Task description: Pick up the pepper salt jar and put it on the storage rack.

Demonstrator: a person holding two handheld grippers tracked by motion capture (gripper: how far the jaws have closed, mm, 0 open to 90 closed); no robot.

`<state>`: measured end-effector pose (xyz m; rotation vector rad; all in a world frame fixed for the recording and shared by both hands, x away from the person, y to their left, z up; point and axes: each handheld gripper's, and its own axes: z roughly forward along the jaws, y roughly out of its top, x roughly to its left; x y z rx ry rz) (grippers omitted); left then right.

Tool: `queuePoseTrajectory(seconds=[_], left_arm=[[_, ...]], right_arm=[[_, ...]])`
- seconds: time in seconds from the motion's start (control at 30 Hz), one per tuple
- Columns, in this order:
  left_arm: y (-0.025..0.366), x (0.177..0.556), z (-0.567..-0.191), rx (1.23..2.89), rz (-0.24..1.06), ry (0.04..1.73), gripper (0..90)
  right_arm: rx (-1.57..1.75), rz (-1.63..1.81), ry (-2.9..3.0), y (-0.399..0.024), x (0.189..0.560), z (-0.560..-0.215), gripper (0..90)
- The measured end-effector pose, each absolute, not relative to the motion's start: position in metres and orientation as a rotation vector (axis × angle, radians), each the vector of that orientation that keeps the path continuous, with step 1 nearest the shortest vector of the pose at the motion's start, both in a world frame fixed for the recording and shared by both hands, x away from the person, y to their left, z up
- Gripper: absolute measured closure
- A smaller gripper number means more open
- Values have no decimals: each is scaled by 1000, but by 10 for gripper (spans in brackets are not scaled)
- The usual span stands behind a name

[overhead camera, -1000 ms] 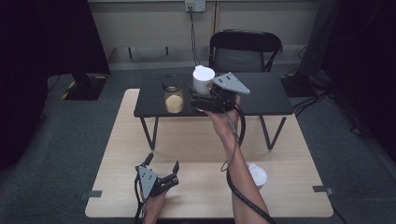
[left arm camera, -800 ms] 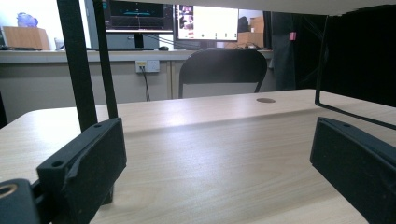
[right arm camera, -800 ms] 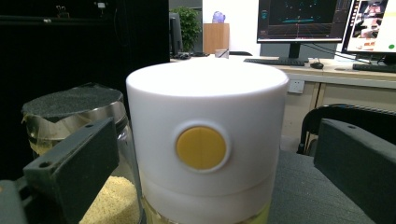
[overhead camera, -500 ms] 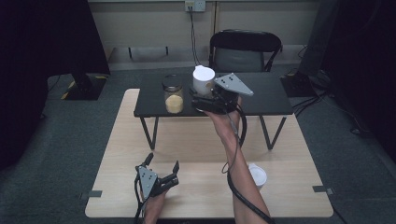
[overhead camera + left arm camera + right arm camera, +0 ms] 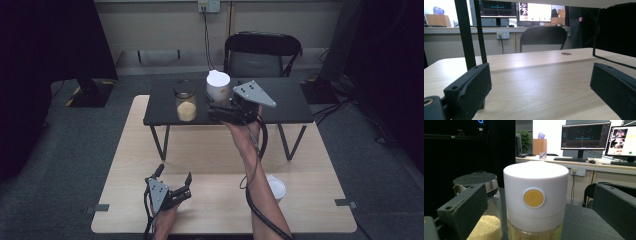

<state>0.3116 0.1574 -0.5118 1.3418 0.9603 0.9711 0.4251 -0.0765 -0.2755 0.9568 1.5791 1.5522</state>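
From above we see our right gripper (image 5: 216, 111) stretched out over the black shelf (image 5: 290, 102) that stands on the wooden table (image 5: 210, 160), its jaws spread wide and pointing at the white canister (image 5: 218, 86) near the middle of that shelf. In the right gripper view the canister (image 5: 535, 200) stands upright between the two black jaws, which flank it on either side with a clear gap to its wall, so we are around it but not touching it. Its white top carries a round yellow button (image 5: 533, 198) facing us, and a clear lower part shows pale contents at the bottom edge. Just beside it, on the left of that view, stands a glass jar (image 5: 485, 217) with a dark lid and yellow grain inside; from above the jar (image 5: 185, 102) sits on the same shelf, near the canister but apart from it. Our left gripper (image 5: 174, 182) rests low on the near part of the table, well away from the shelf, and its jaws are also spread with nothing between them; the left gripper view looks along the bare wood between them toward the shelf's black legs (image 5: 465, 35) and a chair (image 5: 541, 38) beyond. A white cup (image 5: 276, 189) stands on the table beside our right forearm.
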Motion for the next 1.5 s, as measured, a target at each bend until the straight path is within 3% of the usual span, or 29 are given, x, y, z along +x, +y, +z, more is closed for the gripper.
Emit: queuePoseTrajectory(seconds=[1.5], left_arm=[[157,312,-512,1341,972,962,31]], right_arm=[[901,1500,1483,-114,373,-278,3]])
